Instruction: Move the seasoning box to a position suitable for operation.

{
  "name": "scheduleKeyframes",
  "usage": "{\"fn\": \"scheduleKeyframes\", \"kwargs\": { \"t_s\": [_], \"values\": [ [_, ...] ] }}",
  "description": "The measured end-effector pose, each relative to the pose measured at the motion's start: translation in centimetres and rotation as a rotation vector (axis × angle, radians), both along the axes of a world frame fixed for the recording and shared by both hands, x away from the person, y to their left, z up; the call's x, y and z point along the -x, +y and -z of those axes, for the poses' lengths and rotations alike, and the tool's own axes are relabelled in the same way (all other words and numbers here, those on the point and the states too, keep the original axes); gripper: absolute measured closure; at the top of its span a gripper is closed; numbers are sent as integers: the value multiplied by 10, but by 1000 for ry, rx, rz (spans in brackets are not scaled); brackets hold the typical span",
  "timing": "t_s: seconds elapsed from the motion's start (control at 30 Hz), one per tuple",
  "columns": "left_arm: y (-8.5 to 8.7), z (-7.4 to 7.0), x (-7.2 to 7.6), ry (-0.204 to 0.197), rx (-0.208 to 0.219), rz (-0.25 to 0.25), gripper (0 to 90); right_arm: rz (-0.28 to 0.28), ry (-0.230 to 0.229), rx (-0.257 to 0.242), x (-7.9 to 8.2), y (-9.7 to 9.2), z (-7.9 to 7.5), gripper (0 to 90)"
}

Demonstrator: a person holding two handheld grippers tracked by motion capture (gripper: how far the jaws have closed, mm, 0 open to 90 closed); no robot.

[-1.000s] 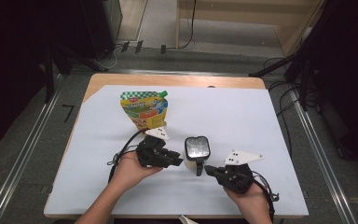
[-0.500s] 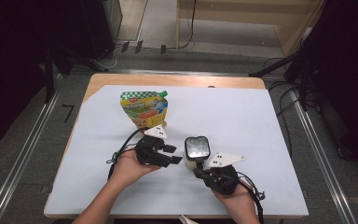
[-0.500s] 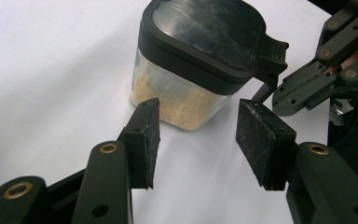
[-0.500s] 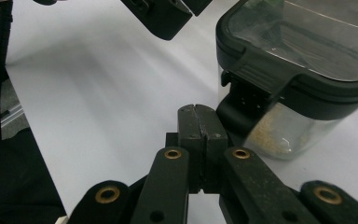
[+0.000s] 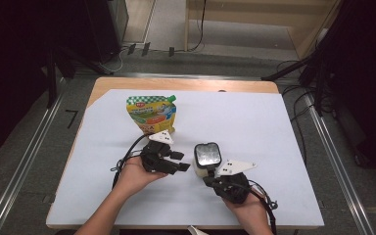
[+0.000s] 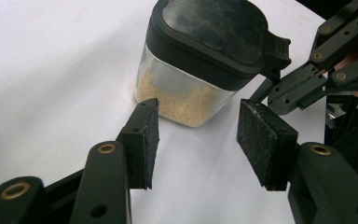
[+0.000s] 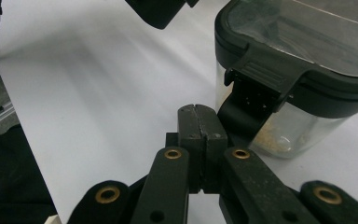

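White sheet covers the table (image 5: 274, 147), dark room around; the lidded jar (image 5: 207, 157) sits lower centre of the high view. Left gripper (image 6: 196, 135) fingers have just been opening, now part-open with nothing between, jar just beyond. Right gripper (image 7: 199, 122) fingers pressed together, empty, tips just beside the jar's lid latch (image 7: 261, 77); pouch (image 5: 152, 113) stands upper left.

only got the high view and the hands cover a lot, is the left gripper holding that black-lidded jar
observer: no. the left gripper is open, its jaws have just been opening, and nothing is between the pads; the jar stands just past them.
operator: and the right one
observer: the right gripper is shut, pads together, tips right by the lid's front clasp; whether they touch it i cannot tell.
operator: anything in the jar
observer: a low layer of tan granules at the bottom.
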State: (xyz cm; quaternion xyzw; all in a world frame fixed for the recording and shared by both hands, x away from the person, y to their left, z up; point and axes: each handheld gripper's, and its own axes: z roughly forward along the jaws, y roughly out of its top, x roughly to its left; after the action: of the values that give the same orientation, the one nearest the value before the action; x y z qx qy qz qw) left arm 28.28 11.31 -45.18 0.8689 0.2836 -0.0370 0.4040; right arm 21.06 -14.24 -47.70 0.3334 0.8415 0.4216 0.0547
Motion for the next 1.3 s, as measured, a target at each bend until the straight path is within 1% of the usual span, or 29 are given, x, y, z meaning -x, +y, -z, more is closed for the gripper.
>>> {"fn": "scheduleKeyframes", "kwargs": {
  "t_s": [0.1, 0.23, 0.4, 0.43, 0.47, 0.5, 0.57, 0.6, 0.67, 0.77, 0.83, 0.87, 0.93, 0.97, 1.07, 1.2, 1.3],
  "values": [
    [0, 1, 0, -1, -4, -1, 487, 11, 1, 4, 0, -4, -1, 900],
    [0, 1, 0, -2, -21, 4, 484, 27, 8, -6, -1, -11, 0, 900],
    [-1, 2, 0, -2, -21, 2, 477, 47, 14, -6, -3, -18, 0, 900],
    [-1, 2, -1, -1, -21, 4, 477, 49, 15, -6, -4, -20, 0, 900],
    [-1, 2, 0, -2, -21, 4, 476, 62, 27, -13, -6, -25, 0, 900],
    [-1, 2, 0, -1, -21, 5, 476, 65, 32, -15, -7, -27, 0, 900],
    [-1, 2, 0, -1, -24, 8, 474, 76, 55, -27, -10, -31, -1, 900],
    [-1, 3, 0, 0, -24, 9, 472, 80, 59, -27, -11, -33, -1, 900],
    [-1, 3, 0, 0, -25, 10, 471, 84, 60, -25, -11, -35, -1, 900],
    [-1, 4, 0, -2, -26, 15, 466, 107, 68, -23, -17, -45, -2, 900],
    [-2, 4, -1, -3, -26, 16, 461, 110, 74, -23, -17, -46, -2, 900],
    [-2, 4, -1, -2, -29, 18, 459, 120, 77, -23, -20, -50, -2, 900],
    [-2, 5, -1, 1, -33, 19, 454, 124, 77, -15, -23, -52, -3, 900],
    [-3, 6, -1, 5, -27, 20, 455, 124, 79, -14, -24, -53, -3, 900],
    [-4, 6, -1, -1, -30, 30, 454, 135, 90, -15, -27, -57, -2, 900],
    [-4, 7, -2, 7, -26, 33, 441, 150, 100, -14, -32, -63, -2, 900],
    [-5, 8, -3, 15, -22, 32, 428, 151, 102, -8, -36, -66, -2, 900]
  ]
}}
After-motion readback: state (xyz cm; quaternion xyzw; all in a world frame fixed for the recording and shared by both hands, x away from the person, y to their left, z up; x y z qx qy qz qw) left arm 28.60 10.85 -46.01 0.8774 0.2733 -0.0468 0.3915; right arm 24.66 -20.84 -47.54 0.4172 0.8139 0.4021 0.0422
